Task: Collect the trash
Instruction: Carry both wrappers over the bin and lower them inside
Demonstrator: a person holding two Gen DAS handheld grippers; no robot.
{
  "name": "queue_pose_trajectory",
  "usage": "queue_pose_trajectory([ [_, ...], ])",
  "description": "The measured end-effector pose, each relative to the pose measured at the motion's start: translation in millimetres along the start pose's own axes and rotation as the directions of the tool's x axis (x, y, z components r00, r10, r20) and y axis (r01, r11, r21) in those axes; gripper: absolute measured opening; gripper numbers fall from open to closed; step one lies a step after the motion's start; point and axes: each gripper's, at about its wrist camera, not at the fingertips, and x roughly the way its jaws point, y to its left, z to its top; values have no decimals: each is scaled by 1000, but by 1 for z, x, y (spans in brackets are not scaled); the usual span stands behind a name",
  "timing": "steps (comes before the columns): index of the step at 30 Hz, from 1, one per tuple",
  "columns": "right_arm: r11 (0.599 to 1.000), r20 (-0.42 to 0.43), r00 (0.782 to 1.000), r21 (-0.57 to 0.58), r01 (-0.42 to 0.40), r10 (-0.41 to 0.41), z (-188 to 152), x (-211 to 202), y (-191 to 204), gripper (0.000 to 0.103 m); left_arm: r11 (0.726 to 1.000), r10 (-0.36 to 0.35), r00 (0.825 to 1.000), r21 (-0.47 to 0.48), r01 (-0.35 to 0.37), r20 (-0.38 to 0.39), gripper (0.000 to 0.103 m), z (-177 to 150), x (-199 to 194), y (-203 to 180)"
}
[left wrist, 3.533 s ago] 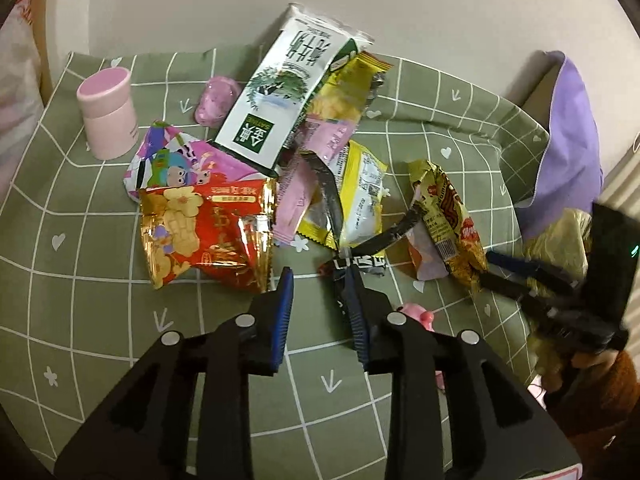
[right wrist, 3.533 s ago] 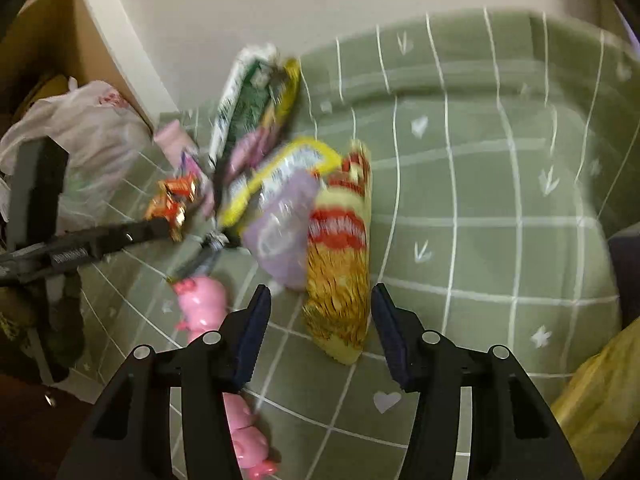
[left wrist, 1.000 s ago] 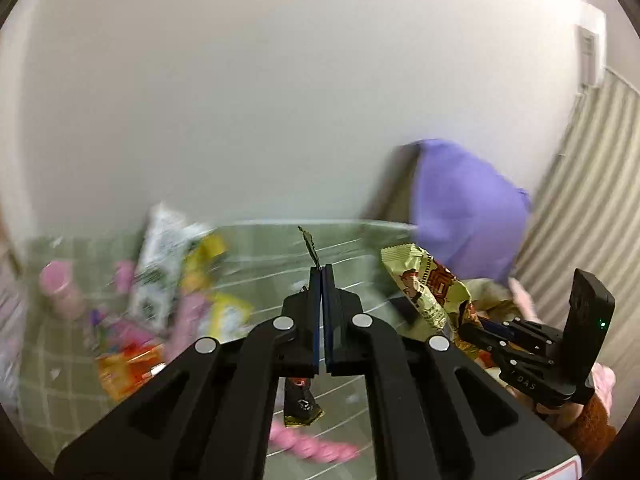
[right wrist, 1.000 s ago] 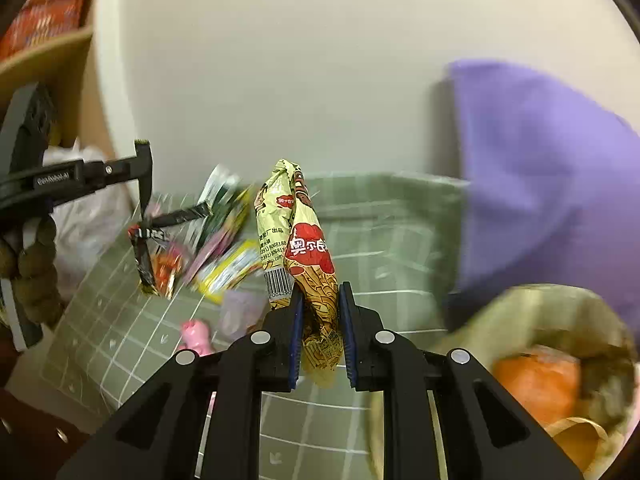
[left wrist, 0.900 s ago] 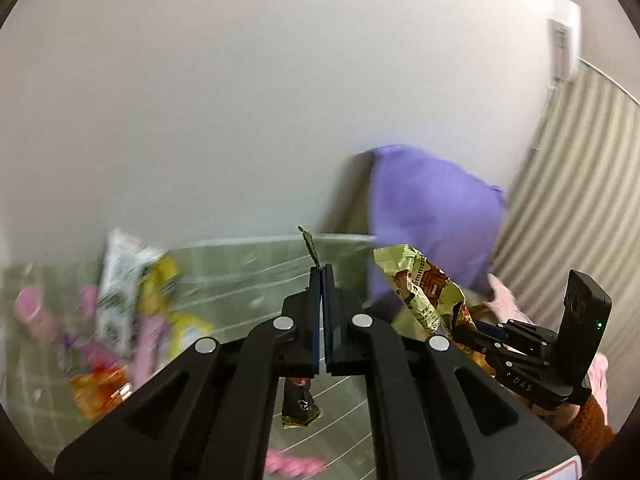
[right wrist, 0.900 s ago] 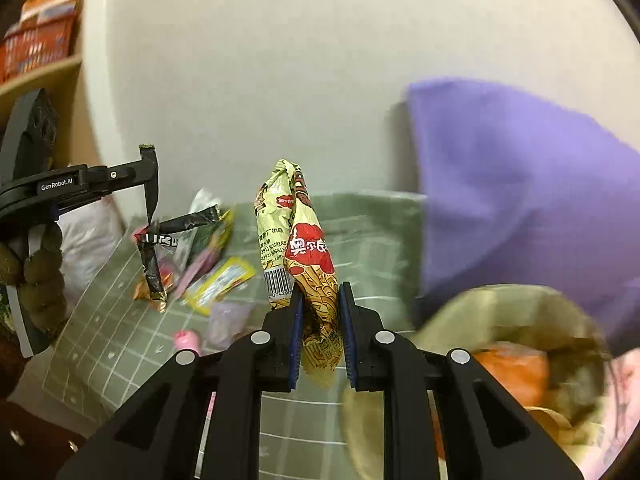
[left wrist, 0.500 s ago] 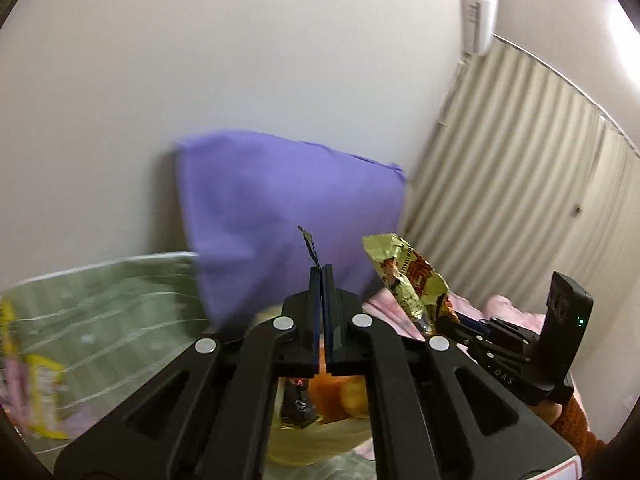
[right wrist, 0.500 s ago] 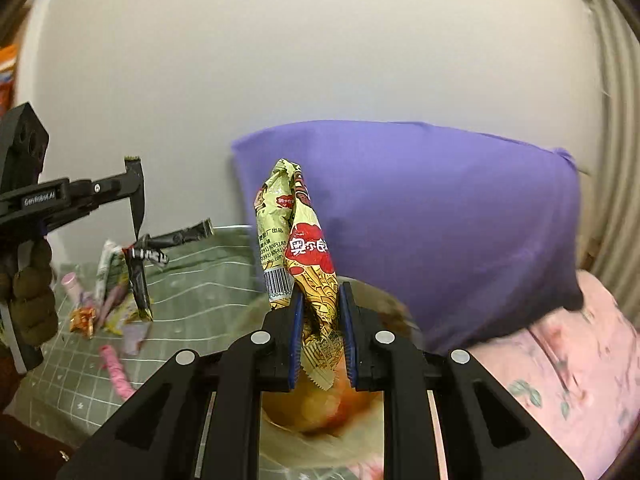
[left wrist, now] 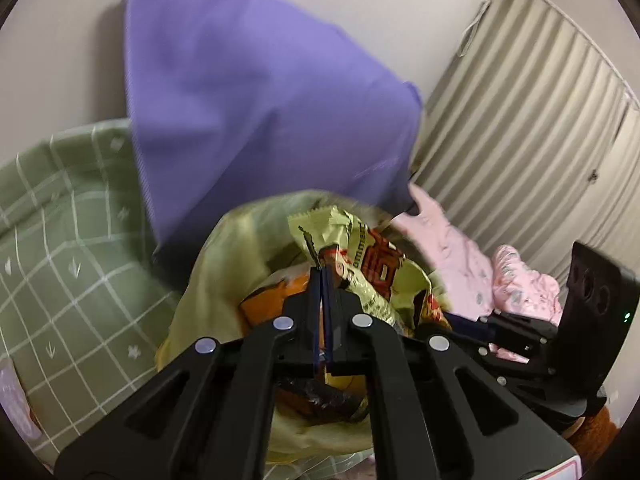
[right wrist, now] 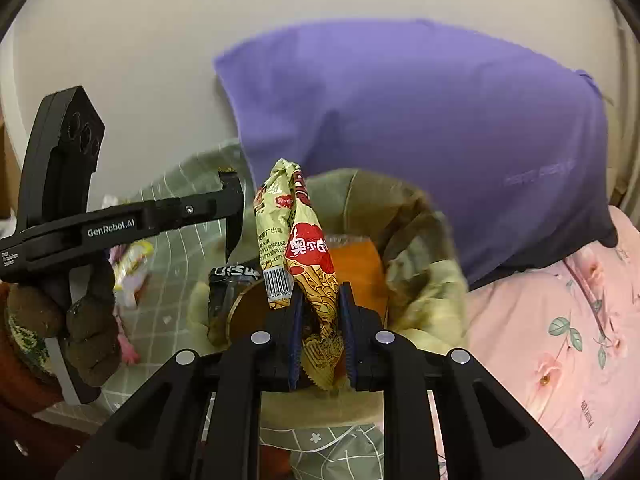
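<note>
Right gripper [right wrist: 320, 316] clenched on yellow snack wrapper [right wrist: 298, 248], long axis upright, directly above trash bag [right wrist: 420, 240] mouth. Left gripper [left wrist: 322, 276] pinches black wrapper [right wrist: 230, 280], hanging over the bag's near-left rim.

Under my fingers is a bed with green checked cover [left wrist: 60, 240]. On it lie a purple pillow [right wrist: 420, 128], yellowish trash bag [left wrist: 224, 264], pink floral blanket [right wrist: 560, 320].

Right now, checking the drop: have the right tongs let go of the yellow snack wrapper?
No, the right tongs grip the yellow snack wrapper above the trash bag.
</note>
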Motion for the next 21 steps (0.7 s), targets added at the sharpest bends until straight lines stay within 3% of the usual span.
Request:
queue_pose_trajectory([
  [5, 995, -83, 996, -95, 35, -43, 2, 31, 8, 18, 999, 30, 999, -17, -30, -20, 1, -10, 3, 15],
  [10, 988, -86, 993, -137, 70, -82, -2, 35, 6, 18, 999, 30, 999, -18, -30, -28, 1, -11, 8, 20],
  [15, 989, -63, 990, -85, 118, -124, -6, 17, -8, 18, 1000, 6, 999, -26, -7, -39, 1, -10, 18, 15],
  [21, 996, -29, 996, 33, 80, -79, -7, 6, -24, 18, 1000, -19, 1000, 15, 19, -23, 1, -2, 23, 0],
])
